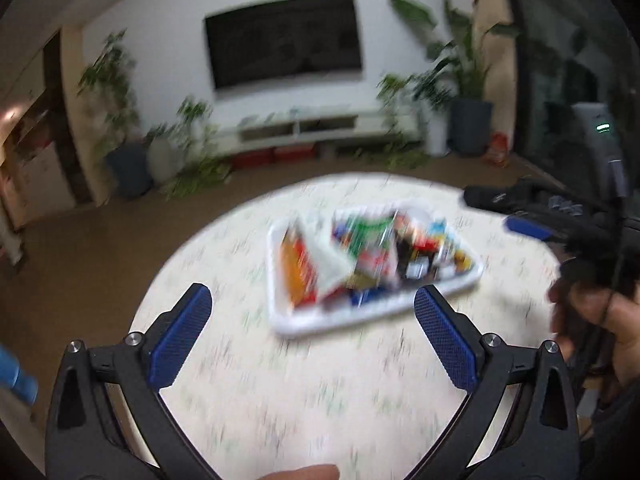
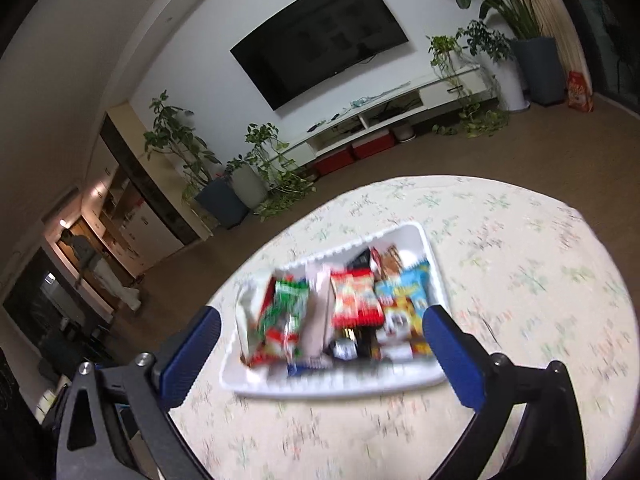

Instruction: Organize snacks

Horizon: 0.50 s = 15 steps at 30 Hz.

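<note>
A white tray (image 1: 304,326) (image 2: 340,384) stands on a round table with a floral cloth (image 1: 280,400) (image 2: 520,280). It is packed with snack packets, all blurred: a green one (image 1: 366,232) (image 2: 284,308), an orange one (image 1: 294,268), a red one (image 2: 354,300) and a blue one (image 2: 408,292). My left gripper (image 1: 313,294) is open above the table, just short of the tray's near rim, with nothing held. My right gripper (image 2: 323,314) is also open and empty, its blue pads spread to either side of the tray's near end. It shows at the right of the left wrist view (image 1: 492,210), carried by a hand (image 1: 592,320).
Beyond the table lie brown floor, a wall-mounted TV (image 2: 320,36), a low white TV stand (image 2: 384,116) and several potted plants (image 2: 240,184). A person (image 2: 96,264) stands in a far room at the left. A blue object (image 1: 16,376) sits at the left edge.
</note>
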### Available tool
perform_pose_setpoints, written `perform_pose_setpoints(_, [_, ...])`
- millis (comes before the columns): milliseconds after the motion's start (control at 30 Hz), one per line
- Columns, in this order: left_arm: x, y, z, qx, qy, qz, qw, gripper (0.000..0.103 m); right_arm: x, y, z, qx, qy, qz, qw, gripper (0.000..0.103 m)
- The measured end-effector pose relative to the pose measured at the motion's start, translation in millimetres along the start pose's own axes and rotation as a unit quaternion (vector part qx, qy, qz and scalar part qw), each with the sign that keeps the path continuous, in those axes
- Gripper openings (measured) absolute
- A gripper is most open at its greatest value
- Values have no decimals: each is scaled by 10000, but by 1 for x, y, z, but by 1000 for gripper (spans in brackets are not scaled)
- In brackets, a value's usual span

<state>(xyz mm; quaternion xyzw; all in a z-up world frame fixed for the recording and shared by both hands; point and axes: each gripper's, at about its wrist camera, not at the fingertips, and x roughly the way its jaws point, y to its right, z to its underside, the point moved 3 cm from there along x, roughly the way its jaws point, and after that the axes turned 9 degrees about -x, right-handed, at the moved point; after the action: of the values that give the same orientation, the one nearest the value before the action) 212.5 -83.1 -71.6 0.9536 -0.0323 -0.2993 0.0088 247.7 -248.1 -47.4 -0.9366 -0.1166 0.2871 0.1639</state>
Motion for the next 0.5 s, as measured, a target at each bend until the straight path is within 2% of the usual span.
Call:
perform_pose_setpoints(133, [-15, -15, 24, -365, -312, -69, 9988, 103, -31, -15, 30, -239, -24, 355, 9991, 103])
perform_pose_setpoints(267, [-30, -31, 41, -771, -476, -126, 9958, 103, -54, -28, 64, -471, -198, 1104, 9926, 103])
perform_pose_setpoints(367, [-40, -37, 54, -844, -509, -180, 9950, 103, -63, -37, 88, -667, -421, 1522, 9852, 103])
perform_pose_setpoints(500, [-51, -40, 57, -820, -461, -283, 9952, 103, -72, -51, 112, -1027, -490, 1800, 9771, 103])
